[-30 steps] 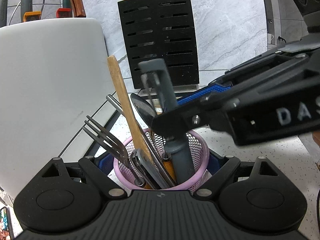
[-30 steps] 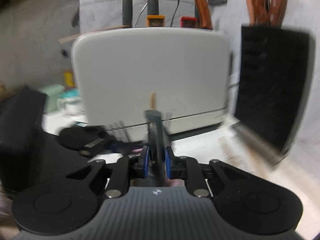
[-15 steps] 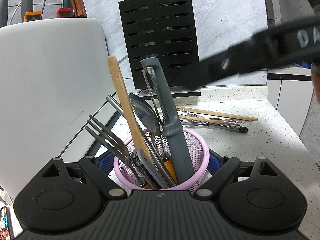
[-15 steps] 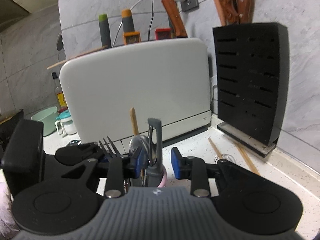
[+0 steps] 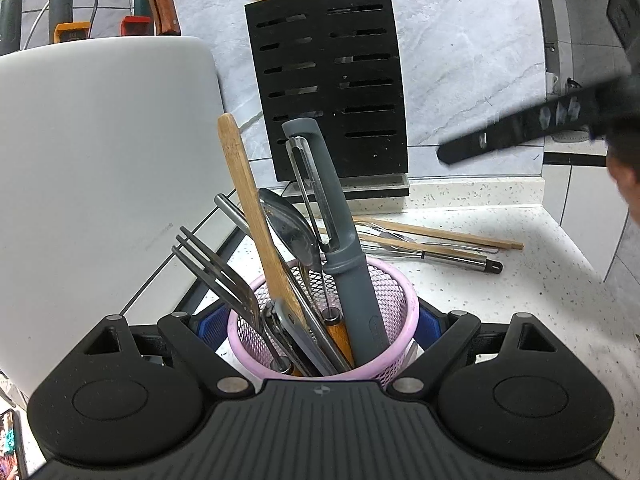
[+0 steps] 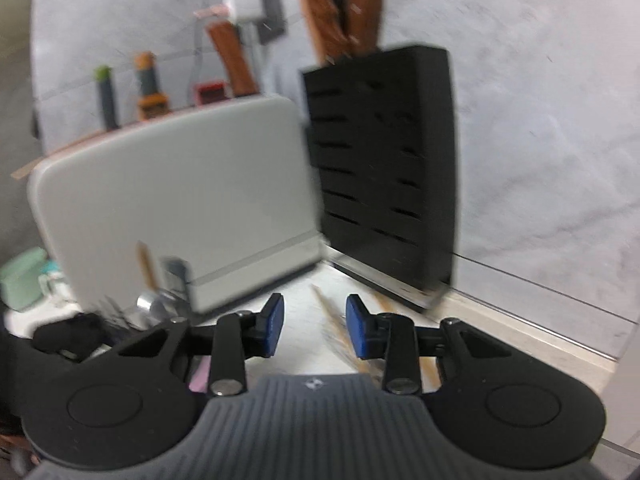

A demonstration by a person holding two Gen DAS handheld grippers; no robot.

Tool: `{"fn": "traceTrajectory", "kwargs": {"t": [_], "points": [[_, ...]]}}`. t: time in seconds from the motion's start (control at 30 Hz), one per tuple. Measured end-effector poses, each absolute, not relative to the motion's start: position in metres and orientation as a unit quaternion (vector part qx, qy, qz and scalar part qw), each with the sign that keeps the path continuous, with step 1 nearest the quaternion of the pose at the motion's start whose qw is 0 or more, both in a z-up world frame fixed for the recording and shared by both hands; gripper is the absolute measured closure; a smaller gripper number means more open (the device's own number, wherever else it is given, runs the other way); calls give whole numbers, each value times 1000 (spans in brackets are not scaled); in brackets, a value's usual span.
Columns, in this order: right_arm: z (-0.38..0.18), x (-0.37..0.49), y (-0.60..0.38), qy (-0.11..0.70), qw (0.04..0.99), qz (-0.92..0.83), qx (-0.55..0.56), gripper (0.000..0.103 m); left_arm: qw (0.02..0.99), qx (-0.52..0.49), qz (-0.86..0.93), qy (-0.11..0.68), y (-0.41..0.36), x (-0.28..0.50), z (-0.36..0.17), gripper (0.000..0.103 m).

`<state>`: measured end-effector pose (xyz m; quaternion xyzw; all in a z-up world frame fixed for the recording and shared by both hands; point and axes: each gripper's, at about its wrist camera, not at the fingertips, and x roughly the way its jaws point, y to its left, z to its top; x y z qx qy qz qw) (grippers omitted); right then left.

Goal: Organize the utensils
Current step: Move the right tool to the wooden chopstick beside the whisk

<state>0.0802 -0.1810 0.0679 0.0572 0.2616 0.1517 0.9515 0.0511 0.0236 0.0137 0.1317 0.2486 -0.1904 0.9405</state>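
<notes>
In the pink mesh cup [image 5: 400, 304], now standing free among fork and spoon: the grey peeler [image 5: 340, 232], just released. Swinging away right of the cup, right gripper [image 6: 314, 326], jaws just parted, gripping nothing. Clamping the cup's sides: left gripper [image 5: 316, 326]. Waiting behind the cup, chopsticks [image 5: 432, 236] and whisk, probably next.

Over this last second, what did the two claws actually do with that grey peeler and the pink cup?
The right gripper let go of the grey peeler, its jaws having just been opening with nothing between them now, and swung away toward the chopsticks on the counter. The peeler stays standing in the pink cup; the left gripper kept clamping the cup.
</notes>
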Motion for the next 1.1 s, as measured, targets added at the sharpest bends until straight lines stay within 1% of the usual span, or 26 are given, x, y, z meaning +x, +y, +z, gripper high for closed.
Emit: {"fn": "traceTrajectory", "kwargs": {"t": [0.07, 0.23, 0.37, 0.47, 0.63, 0.67, 0.73, 0.8, 1.0, 1.1], "points": [[59, 85, -178, 274, 950, 144, 29, 77, 941, 132, -186, 249, 22, 52, 13, 0], [32, 93, -162, 299, 941, 143, -64, 77, 943, 135, -181, 246, 21, 53, 13, 0], [12, 100, -149, 315, 929, 155, -120, 78, 943, 146, -179, 240, 19, 50, 12, 0], [-3, 108, -144, 320, 923, 154, -152, 80, 943, 145, -180, 241, 20, 51, 13, 0], [-13, 124, -149, 336, 920, 146, -142, 85, 943, 144, -179, 241, 20, 51, 13, 1], [-15, 125, -149, 339, 918, 147, -140, 89, 943, 144, -179, 241, 20, 51, 13, 1], [-18, 126, -150, 344, 917, 145, -142, 92, 943, 144, -179, 241, 20, 51, 13, 0], [-19, 125, -148, 345, 916, 143, -146, 97, 943, 144, -179, 241, 20, 51, 13, 1], [-13, 119, -148, 351, 914, 153, -136, 102, 943, 144, -180, 241, 20, 51, 13, 1], [-9, 115, -151, 360, 912, 162, -114, 102, 943, 144, -180, 241, 20, 51, 14, 1]]}}
